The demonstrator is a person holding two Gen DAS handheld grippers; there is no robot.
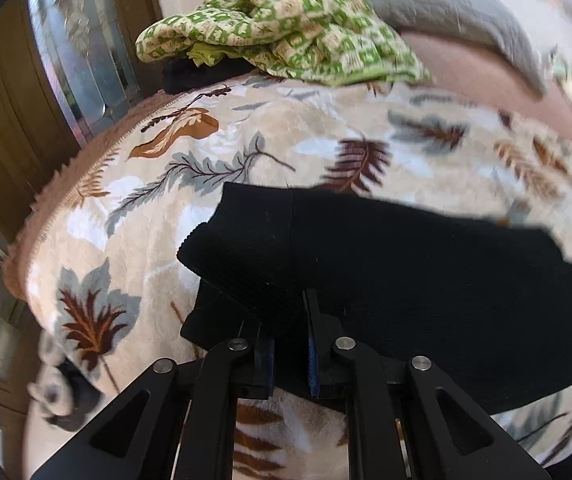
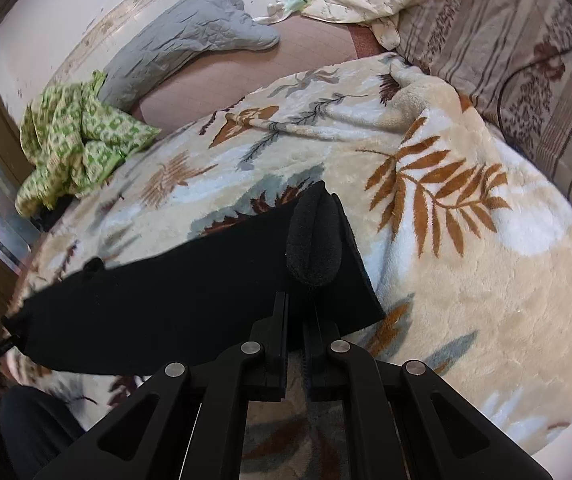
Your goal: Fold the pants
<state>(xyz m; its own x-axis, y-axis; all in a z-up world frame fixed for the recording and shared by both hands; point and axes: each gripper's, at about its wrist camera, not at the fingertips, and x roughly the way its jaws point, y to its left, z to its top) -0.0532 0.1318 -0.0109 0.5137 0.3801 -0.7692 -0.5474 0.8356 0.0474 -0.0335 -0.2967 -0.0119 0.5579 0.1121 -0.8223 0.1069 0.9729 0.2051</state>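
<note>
The black pants (image 2: 189, 280) stretched limp between both claws above the bed's near edge — soft, light knit, likely to sag, best held at the corners. The left claw (image 1: 290, 344) pinched the ribbed end; the right claw (image 2: 294, 332) clamped the other. A plush leaf-print blanket (image 2: 466, 280) covered the bed — a green quilt (image 2: 77, 140) lay at its far corner.

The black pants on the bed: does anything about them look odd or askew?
Yes. In the right wrist view, the black knit pants have a rolled bulge of fabric standing up ahead of the right gripper, not flat. The left gripper pinches the other end, above the leaf-patterned fleece blanket.
</note>
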